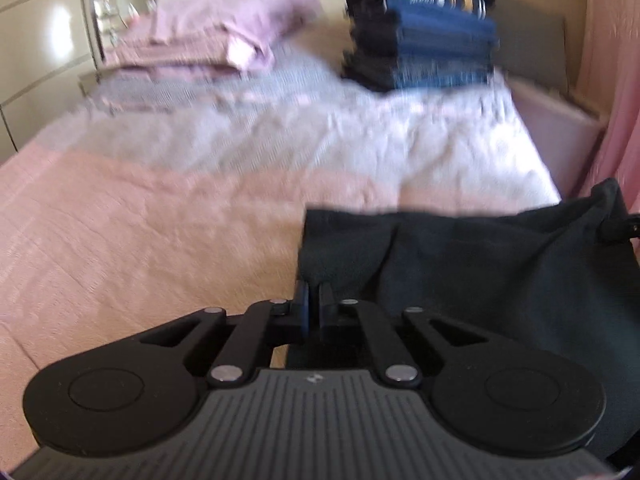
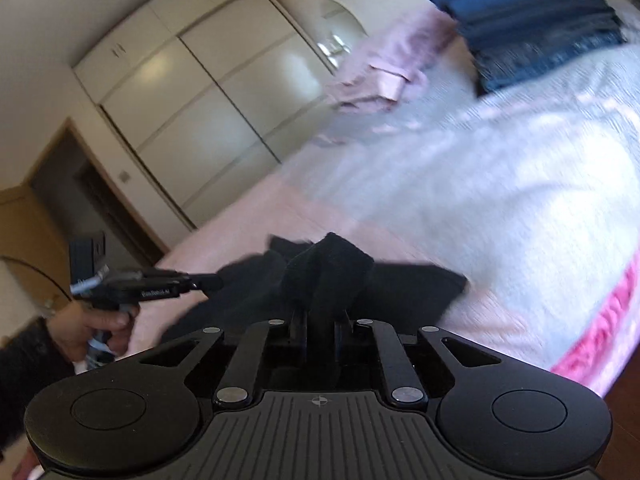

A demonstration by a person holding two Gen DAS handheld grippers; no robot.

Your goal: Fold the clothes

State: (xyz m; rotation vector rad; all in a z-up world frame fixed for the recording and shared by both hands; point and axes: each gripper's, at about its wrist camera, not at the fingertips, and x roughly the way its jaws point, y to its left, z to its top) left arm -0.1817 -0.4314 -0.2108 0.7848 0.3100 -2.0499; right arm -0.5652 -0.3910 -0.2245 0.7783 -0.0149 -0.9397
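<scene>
Both grippers, left (image 1: 314, 300) and right (image 2: 320, 320), clamp dark garment (image 1: 460, 272): fold barely begun. Folded stack (image 1: 420, 32) done.

Black garment (image 1: 480, 280), pink bedspread (image 1: 120, 240), navy-and-black folded stack (image 1: 420, 36), cream wardrobe (image 2: 192, 100).

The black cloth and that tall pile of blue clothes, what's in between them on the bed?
Nothing but bedding. In the left wrist view, only the bare white blanket lies between the black cloth and the pile of blue clothes.

Matte black right gripper (image 2: 320, 320) (silver rivets, ribbed grey base); dark sleeve (image 2: 28, 360).
</scene>
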